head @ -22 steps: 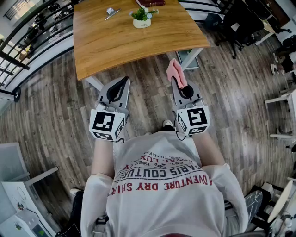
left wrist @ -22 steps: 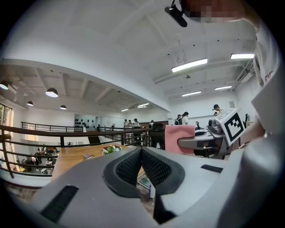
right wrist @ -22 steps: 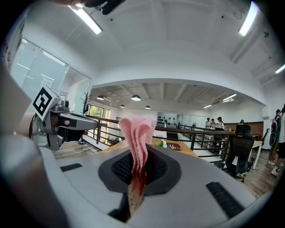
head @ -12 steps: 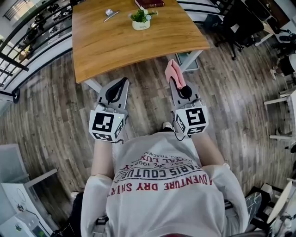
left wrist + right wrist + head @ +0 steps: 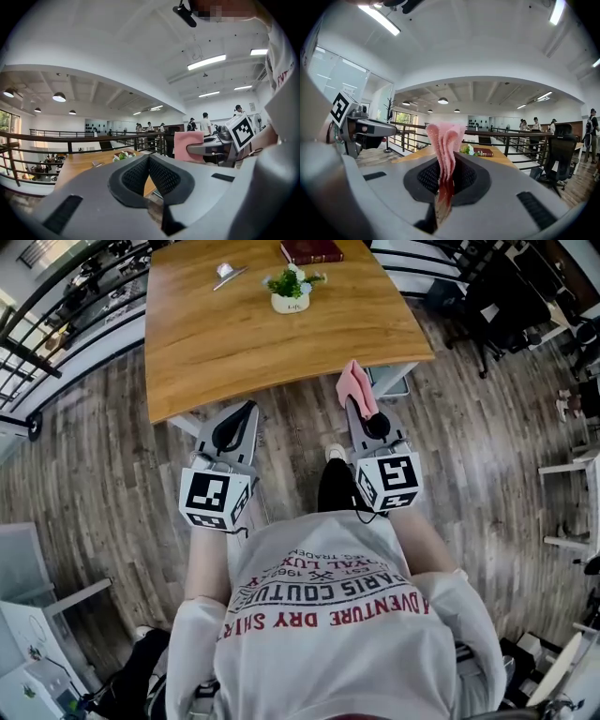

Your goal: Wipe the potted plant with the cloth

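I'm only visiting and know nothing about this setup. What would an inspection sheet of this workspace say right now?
Surface: wooden table, light brown top.
Job's things: potted plant upright near the table's far edge; pink cloth sticking up out of the right hand-held gripper, away from the plant.
Clutter: dark red book beyond the plant; small metal item to the plant's left.
Grippers: left hand-held gripper shut, empty; right hand-held gripper shut on the cloth.
Cables: thin black lead at the right hand-held gripper's rear.
Surroundings: plank floor, railing, office chairs.
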